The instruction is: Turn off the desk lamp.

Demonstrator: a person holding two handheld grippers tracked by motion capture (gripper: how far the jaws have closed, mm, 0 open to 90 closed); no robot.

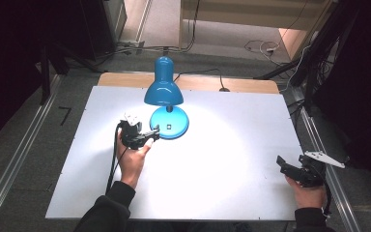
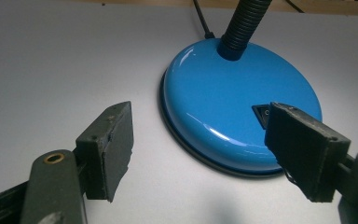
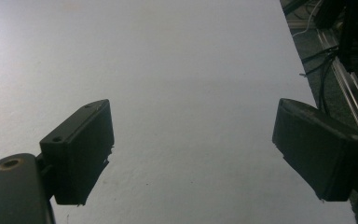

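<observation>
Blue lamp base (image 2: 233, 107) lies just ahead of the left gripper (image 2: 200, 149), fingers apart and empty; right gripper (image 3: 191, 154) likewise.

The blue desk lamp's round base (image 2: 223, 107) is glossy, smooth enamelled metal; its black neck (image 2: 242, 23) is ribbed. The white table (image 1: 212, 159) looks matt, and the left gripper's dark pads (image 2: 116, 149) rough.

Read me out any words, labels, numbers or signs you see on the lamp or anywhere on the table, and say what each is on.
No readable words, brands or numbers.
Rocker switch on the blue lamp base: one white mark, perhaps "O"; the left tool partly hides it.
White table: no print seen.
</observation>
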